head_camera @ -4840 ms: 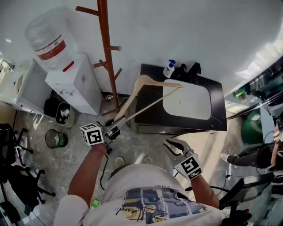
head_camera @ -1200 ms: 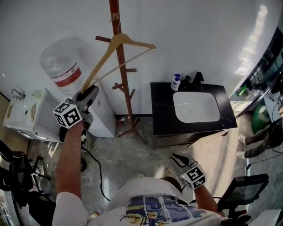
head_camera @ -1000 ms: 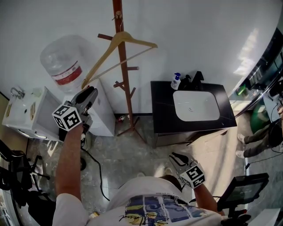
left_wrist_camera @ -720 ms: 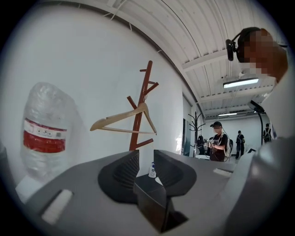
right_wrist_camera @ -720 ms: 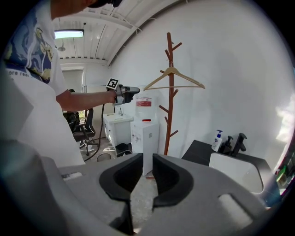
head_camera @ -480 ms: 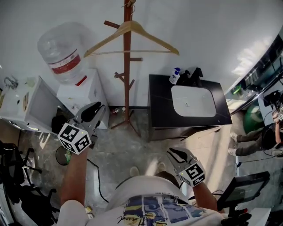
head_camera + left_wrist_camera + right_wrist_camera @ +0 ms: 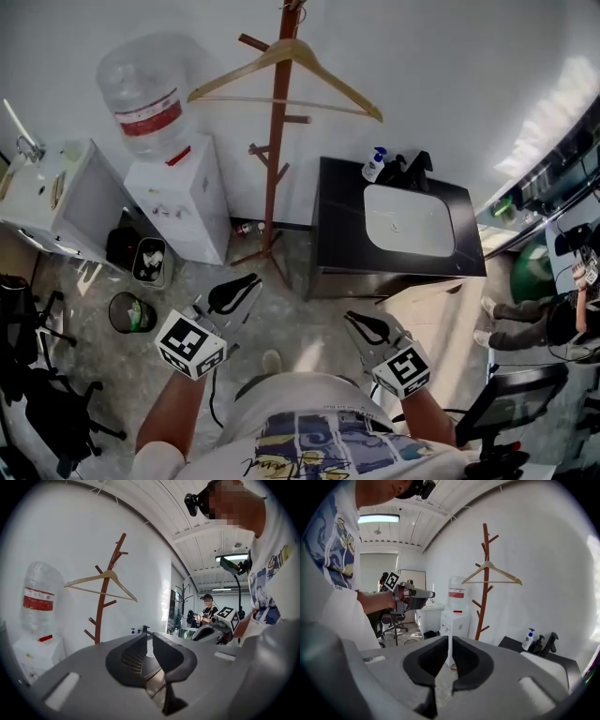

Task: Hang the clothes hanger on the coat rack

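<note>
Against the white wall (image 7: 450, 75), a pale wooden clothes hanger (image 7: 281, 67) hangs by its hook near the top of a tall reddish-brown wooden coat rack (image 7: 274, 169). Its arms spread to either side of the pole and its crossbar tilts slightly. Both grippers are well apart from it, low in the head view, close to the person's white printed shirt (image 7: 319, 431). The left gripper (image 7: 248, 281) is held over the grey stone floor (image 7: 300, 309), pointing towards the rack. Its jaws have just been closing and stand only a narrow slit apart, with nothing between them. The right gripper (image 7: 352, 319) sits beside it, aimed much the same way, its jaws also a thin gap apart and empty. Left of the rack stands a white water dispenser (image 7: 183, 197) topped by a clear bottle with a red label (image 7: 141, 89). Right of the rack is a black cabinet (image 7: 337, 234) with a white basin (image 7: 408, 220) set in its top, and a white pump bottle with a blue top (image 7: 374, 166) stands at its back edge.
</note>
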`<state>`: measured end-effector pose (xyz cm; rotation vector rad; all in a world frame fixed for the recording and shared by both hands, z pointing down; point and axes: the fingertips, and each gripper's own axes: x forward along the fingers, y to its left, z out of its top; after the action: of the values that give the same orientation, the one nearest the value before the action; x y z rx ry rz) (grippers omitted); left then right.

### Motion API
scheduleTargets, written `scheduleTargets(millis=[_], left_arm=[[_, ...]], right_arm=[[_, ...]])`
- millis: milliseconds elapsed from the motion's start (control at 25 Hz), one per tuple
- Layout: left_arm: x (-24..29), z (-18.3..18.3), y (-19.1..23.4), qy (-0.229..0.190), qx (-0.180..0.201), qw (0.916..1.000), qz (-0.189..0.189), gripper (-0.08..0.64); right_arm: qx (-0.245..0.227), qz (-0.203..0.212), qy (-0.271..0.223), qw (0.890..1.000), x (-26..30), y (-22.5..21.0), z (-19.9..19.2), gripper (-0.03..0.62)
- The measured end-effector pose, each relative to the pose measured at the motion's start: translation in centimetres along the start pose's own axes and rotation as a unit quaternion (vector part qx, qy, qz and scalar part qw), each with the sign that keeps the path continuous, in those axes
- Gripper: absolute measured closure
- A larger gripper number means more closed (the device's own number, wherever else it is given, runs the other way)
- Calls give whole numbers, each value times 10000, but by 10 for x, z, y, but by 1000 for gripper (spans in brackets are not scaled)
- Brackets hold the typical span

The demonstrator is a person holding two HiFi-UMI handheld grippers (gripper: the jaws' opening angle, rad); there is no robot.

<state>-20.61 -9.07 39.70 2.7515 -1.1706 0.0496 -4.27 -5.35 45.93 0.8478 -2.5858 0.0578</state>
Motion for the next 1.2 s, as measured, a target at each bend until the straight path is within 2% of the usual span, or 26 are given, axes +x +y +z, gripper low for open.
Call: scheduleTargets(millis=[400,640,800,1200], left_arm=[[18,-29,-93,177,-262,9995,-30,554],[31,-37,-141,305,-62,9995,-111,554],[35,-40,-163,332,-38,9994,-56,555],[25,-55,-191,448,-136,9987,213,554]], right_arm=[[-125,380,-256,9989,-53,-3,-9,589],[-241,509,-464,9973,-80,-3,-12,591],[-473,617,-469,9959,-94,1,-8,591],[-500,773,-470,9946,-114,6,-21,591]])
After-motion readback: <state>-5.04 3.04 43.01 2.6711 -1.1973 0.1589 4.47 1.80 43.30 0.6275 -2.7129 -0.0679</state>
